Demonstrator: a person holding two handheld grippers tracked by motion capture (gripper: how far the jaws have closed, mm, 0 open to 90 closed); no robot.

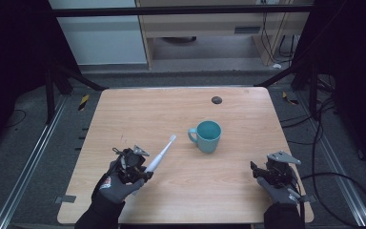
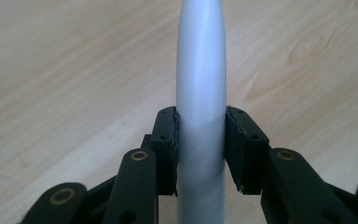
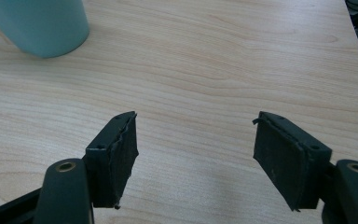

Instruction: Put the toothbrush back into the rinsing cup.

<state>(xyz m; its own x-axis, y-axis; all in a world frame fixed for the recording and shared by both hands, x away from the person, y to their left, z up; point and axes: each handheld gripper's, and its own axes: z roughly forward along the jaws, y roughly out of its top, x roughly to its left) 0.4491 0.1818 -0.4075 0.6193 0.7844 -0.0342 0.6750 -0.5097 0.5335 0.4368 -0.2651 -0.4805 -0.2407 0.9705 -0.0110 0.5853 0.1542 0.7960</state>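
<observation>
A white electric toothbrush (image 1: 160, 154) slants up to the right above the wooden table, its brush head aimed toward the teal mug (image 1: 207, 136). My left gripper (image 1: 140, 172) is shut on the thick handle; in the left gripper view both pads press the white handle (image 2: 200, 116) from either side. The mug stands upright near the table's middle, handle to the left, and its base shows at the top left of the right gripper view (image 3: 37, 25). My right gripper (image 1: 259, 171) rests at the front right, jaws open with nothing between them (image 3: 196, 154).
A small dark round disc (image 1: 216, 100) lies near the table's far edge. The wooden table (image 1: 181, 200) ends close to both hands at the front. Cables (image 1: 333, 181) trail on the floor to the right, and a metal frame surrounds the table.
</observation>
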